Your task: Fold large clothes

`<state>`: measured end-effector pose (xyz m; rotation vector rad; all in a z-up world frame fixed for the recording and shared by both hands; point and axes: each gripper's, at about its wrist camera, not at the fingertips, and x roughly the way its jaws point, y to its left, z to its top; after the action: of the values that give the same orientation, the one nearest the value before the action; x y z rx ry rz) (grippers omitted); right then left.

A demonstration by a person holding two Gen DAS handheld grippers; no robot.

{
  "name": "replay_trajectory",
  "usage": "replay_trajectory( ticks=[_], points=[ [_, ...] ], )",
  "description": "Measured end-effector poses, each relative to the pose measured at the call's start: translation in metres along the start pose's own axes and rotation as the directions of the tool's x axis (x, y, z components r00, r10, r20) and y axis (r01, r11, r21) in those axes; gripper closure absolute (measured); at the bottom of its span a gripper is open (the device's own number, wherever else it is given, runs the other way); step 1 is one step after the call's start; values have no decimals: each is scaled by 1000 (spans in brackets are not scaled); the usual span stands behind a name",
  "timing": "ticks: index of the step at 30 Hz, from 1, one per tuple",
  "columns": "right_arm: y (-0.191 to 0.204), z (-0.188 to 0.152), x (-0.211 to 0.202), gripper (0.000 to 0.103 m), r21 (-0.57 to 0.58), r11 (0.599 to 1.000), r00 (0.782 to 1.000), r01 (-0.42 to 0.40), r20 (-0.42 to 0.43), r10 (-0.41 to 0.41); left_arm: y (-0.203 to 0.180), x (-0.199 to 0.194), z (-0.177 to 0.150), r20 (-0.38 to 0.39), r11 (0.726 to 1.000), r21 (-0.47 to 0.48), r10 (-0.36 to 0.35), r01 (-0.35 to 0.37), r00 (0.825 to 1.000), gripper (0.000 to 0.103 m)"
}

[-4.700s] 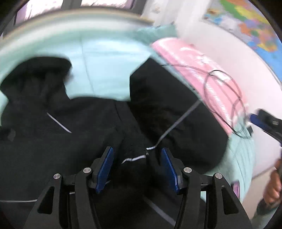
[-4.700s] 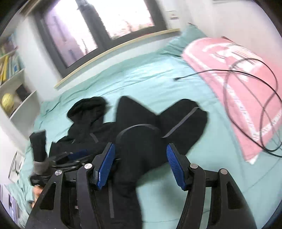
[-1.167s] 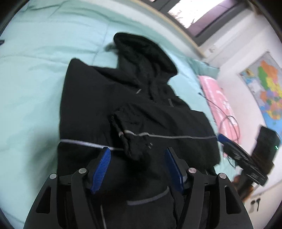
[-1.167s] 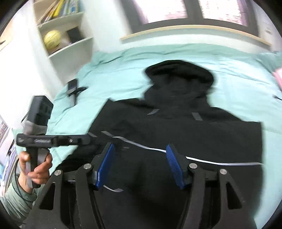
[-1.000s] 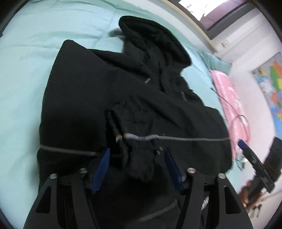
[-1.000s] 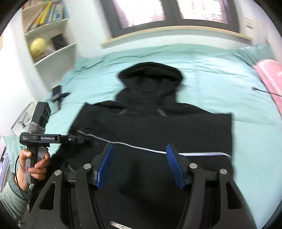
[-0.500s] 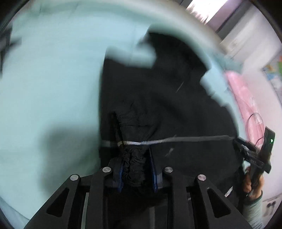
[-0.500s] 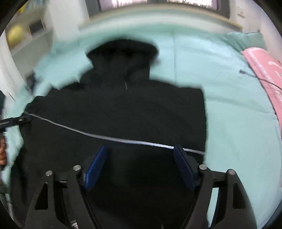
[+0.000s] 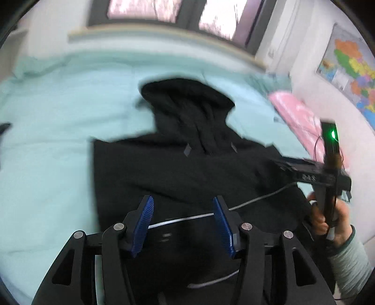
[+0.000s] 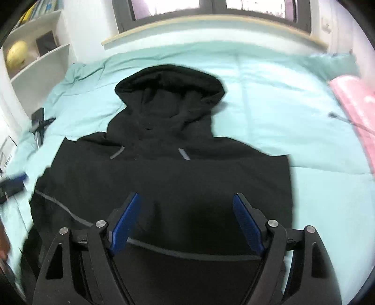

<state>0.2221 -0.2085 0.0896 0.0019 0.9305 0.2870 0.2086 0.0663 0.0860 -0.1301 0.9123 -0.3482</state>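
Now the black hoodie (image 10: 178,178) is lying flat on the mint-green bed (image 10: 281,98), its hood (image 10: 168,89) pointing away from both tools toward the window (image 10: 178,7), and its sleeves are lying folded in across the body.

Seen from the left wrist, the bed sheet is spreading out to the left of the left tool (image 9: 182,219). That tool is hovering over the lower part of the hoodie (image 9: 187,169); its jaws have just been opening and are now standing apart, with nothing pinched between the blue pads (image 9: 144,221). A thin grey stripe (image 9: 187,218) on the cloth is running across the gap beyond them. Further right, a hand (image 9: 324,218) in a grey-green sleeve (image 9: 349,260) is holding the right tool (image 9: 281,164) over the hoodie's right edge, and behind it a pink blanket (image 9: 297,115) and a wall map (image 9: 351,70) are showing.

From the right wrist, a white shelf (image 10: 39,58) with a yellow ball (image 10: 16,57) is standing far to the left, and a small dark gadget (image 10: 39,122) is lying on the sheet below it. The blurred tip of the left tool (image 10: 14,183) is showing at the left edge. The right tool (image 10: 185,223) is hanging over the hoodie's lower half with its jaws spread wide and empty, having just been opening; a grey stripe (image 10: 187,254) is crossing beneath them. The pink blanket (image 10: 356,105) is lying to the right.
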Motion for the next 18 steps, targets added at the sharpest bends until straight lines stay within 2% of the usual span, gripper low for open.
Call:
replay_trajectory(
  ticks=[1,3,4,6,10,11,14,16,18],
  points=[
    [1,2,11,19,9,1000,1000,-4,-23,4,-2,22,1,-46,1000,-3,22,-23,999,49],
    [1,0,47,20,31,998,991,60,-126,-56,10,64,-6,-156,997,-49,59,-67,986,50],
    [-2,-6,64,20,41,996,982,83,-175,-74,21,82,-10,-186,994,-90,48,-65,981,50],
    [-8,-10,69,19,63,995,983,74,-171,-62,25,84,-11,-172,993,-103,34,-52,984,53],
    [-10,-12,50,20,52,998,989,46,-144,-38,12,64,-7,-119,995,-42,89,-95,989,54],
    [-11,-14,39,21,67,997,990,27,-138,-18,8,51,-8,-90,995,-24,90,-93,992,54],
    [-10,-30,-14,21,74,993,993,-93,-63,98,3,13,-15,-9,999,-18,33,-33,999,54],
    [-6,-46,-42,21,25,998,998,-50,-34,51,5,-10,-25,41,998,-47,-33,35,999,54],
    [1,-69,-61,21,-40,999,999,10,-31,-11,6,-17,-35,45,997,-76,-28,32,999,54]
  ],
)
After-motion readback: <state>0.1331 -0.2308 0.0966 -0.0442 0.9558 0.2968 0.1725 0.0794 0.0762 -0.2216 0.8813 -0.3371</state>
